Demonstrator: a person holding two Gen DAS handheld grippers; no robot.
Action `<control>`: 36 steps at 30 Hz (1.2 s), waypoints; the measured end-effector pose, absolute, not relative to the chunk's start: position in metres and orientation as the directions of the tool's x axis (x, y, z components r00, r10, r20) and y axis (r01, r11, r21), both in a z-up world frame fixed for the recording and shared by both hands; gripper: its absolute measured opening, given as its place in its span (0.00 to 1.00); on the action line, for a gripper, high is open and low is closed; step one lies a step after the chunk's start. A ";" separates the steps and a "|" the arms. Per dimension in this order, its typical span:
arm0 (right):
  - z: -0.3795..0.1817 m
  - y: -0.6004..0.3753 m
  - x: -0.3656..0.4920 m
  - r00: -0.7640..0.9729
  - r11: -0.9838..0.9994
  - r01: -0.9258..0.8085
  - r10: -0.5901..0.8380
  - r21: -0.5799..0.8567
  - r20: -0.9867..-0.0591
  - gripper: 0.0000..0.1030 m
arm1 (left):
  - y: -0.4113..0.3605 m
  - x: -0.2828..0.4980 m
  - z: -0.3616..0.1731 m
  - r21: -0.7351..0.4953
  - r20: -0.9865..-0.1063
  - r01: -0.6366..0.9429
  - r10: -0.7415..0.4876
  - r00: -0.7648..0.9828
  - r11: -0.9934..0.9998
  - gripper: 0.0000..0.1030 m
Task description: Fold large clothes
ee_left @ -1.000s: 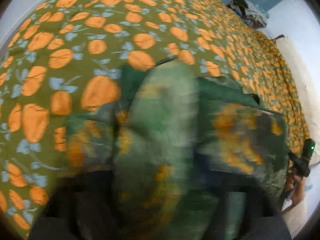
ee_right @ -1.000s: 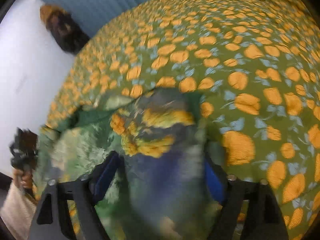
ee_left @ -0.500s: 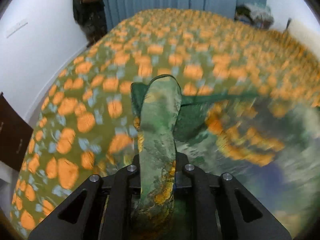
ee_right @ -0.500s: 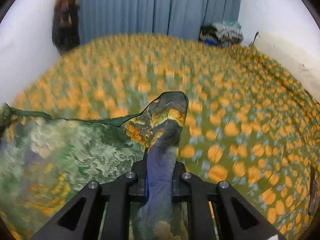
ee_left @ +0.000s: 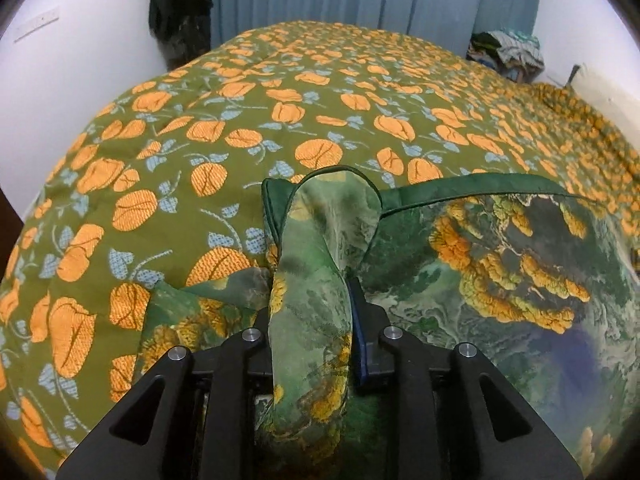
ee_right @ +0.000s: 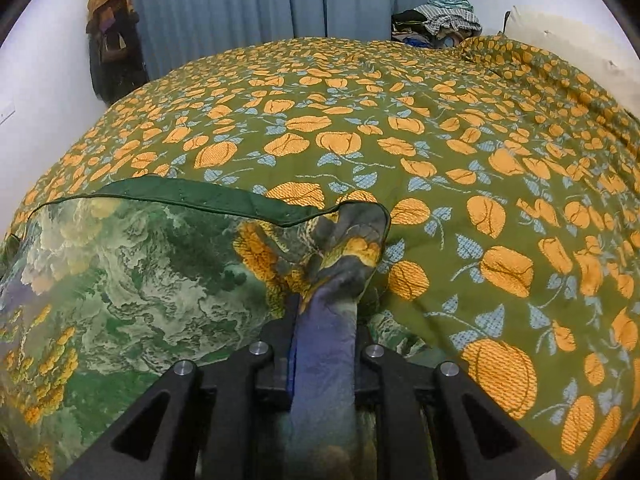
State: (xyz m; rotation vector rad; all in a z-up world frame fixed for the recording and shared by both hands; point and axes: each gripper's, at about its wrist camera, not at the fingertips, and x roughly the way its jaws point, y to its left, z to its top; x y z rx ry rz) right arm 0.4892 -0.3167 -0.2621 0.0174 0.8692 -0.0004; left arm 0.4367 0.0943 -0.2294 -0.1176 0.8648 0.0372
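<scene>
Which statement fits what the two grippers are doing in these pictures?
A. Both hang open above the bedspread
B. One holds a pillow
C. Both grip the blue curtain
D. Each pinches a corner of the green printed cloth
D: the left gripper and the right gripper each clamp a bunched corner of the green printed cloth, which spreads over the bedspread.

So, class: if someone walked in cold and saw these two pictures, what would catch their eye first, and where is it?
First, the green printed garment, spread low across the bed with its dark green hem stretched between both views. Next, a bunched corner sticks up from each tool: the left tool and the right tool are both clamped on it. Behind lies the olive bedspread with orange flowers.
</scene>
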 end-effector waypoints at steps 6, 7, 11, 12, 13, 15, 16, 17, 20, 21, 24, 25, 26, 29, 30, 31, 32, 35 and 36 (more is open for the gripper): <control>-0.251 -0.325 0.486 0.636 0.997 0.005 0.055 0.076 -0.770 0.18 | 0.099 0.432 -0.208 -0.109 -0.788 -0.100 -0.025 0.615 0.989 0.41; -0.248 -0.330 0.486 0.625 0.995 0.006 0.074 0.100 -0.777 0.20 | 0.105 0.428 -0.197 -0.135 -0.790 -0.107 -0.042 0.612 0.985 0.52; -0.211 -0.356 0.478 0.620 0.984 0.064 0.091 0.166 -0.779 0.46 | 0.119 0.400 -0.155 -0.184 -0.745 -0.111 -0.065 0.664 0.977 0.72; -0.193 -0.360 0.468 0.659 0.984 0.065 0.081 0.164 -0.748 0.46 | 0.119 0.391 -0.143 -0.176 -0.729 -0.097 -0.064 0.681 0.979 0.74; -0.182 -0.361 0.460 0.681 0.985 0.058 0.080 0.162 -0.728 0.46 | 0.116 0.382 -0.133 -0.163 -0.717 -0.081 -0.062 0.694 0.983 0.79; -0.158 -0.356 0.440 0.708 0.987 0.012 0.105 0.161 -0.698 0.46 | 0.109 0.369 -0.124 -0.147 -0.698 -0.038 -0.077 0.712 0.988 0.86; -0.149 -0.349 0.427 0.708 0.985 -0.033 0.142 0.168 -0.692 0.46 | 0.103 0.361 -0.124 -0.135 -0.693 -0.010 -0.088 0.716 0.991 0.91; -0.144 -0.339 0.413 0.697 0.979 -0.089 0.191 0.181 -0.691 0.46 | 0.099 0.358 -0.128 -0.119 -0.696 0.009 -0.090 0.712 0.993 0.92; -0.156 -0.310 0.378 0.629 0.955 -0.214 0.297 0.207 -0.718 0.46 | 0.094 0.354 -0.162 -0.049 -0.747 0.012 -0.044 0.664 0.999 0.92; -0.167 -0.305 0.369 0.604 0.951 -0.227 0.306 0.210 -0.736 0.46 | 0.097 0.355 -0.174 -0.042 -0.766 -0.003 -0.031 0.642 0.999 0.92; -0.217 -0.308 0.359 0.560 0.976 -0.156 0.216 0.155 -0.800 0.43 | 0.119 0.360 -0.206 -0.107 -0.800 -0.048 -0.057 0.598 0.993 0.98; -0.225 -0.313 0.357 0.575 0.976 -0.148 0.215 0.159 -0.789 0.40 | 0.128 0.364 -0.216 -0.147 -0.807 -0.063 -0.082 0.585 0.987 0.99; -0.232 -0.318 0.356 0.597 0.978 -0.141 0.207 0.152 -0.775 0.36 | 0.132 0.365 -0.219 -0.177 -0.810 -0.071 -0.104 0.577 0.982 0.99; -0.237 -0.319 0.353 0.624 0.978 -0.120 0.206 0.168 -0.754 0.36 | 0.130 0.366 -0.217 -0.174 -0.809 -0.084 -0.094 0.580 0.981 0.99; -0.235 -0.319 0.352 0.627 0.979 -0.124 0.202 0.160 -0.753 0.36 | 0.127 0.365 -0.214 -0.154 -0.809 -0.077 -0.081 0.583 0.985 0.99; -0.233 -0.321 0.351 0.627 0.979 -0.127 0.202 0.158 -0.752 0.36 | 0.126 0.363 -0.211 -0.145 -0.810 -0.074 -0.075 0.582 0.987 0.99; -0.232 -0.324 0.349 0.629 0.979 -0.126 0.203 0.160 -0.750 0.35 | 0.127 0.361 -0.209 -0.148 -0.811 -0.077 -0.076 0.580 0.986 0.99; -0.227 -0.344 0.342 0.637 0.979 -0.064 0.188 0.192 -0.748 0.23 | 0.132 0.348 -0.187 -0.133 -0.814 -0.110 -0.045 0.579 0.985 0.95; -0.220 -0.351 0.339 0.646 0.977 -0.031 0.180 0.211 -0.741 0.23 | 0.129 0.341 -0.176 -0.121 -0.805 -0.112 -0.031 0.593 0.986 0.93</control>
